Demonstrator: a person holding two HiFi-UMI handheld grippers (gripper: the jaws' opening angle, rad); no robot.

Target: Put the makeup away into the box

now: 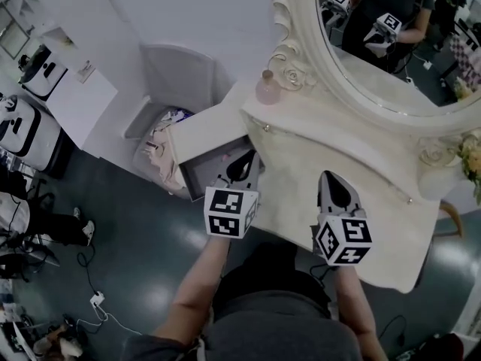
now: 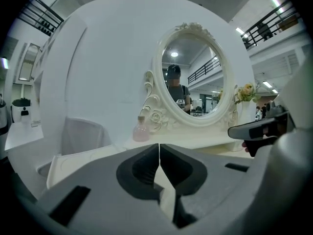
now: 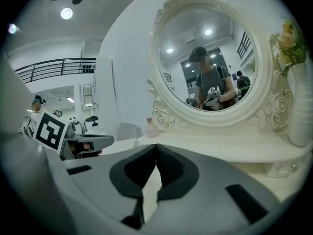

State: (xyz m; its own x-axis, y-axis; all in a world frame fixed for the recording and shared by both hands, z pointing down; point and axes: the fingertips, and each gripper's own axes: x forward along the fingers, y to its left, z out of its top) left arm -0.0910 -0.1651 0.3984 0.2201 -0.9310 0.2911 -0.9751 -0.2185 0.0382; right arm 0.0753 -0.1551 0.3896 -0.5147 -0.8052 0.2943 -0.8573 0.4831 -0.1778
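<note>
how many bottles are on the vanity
1. A pink bottle stands at the back left corner of the vanity, beside the carved frame of the mirror. Others may be hidden out of view.

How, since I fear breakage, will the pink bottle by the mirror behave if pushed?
The bottle looks like glass, so probably fragile and slippery. Its round belly under a narrow neck suggests it may roll if tipped. It stands near the table corner; a push might drop it.
</note>
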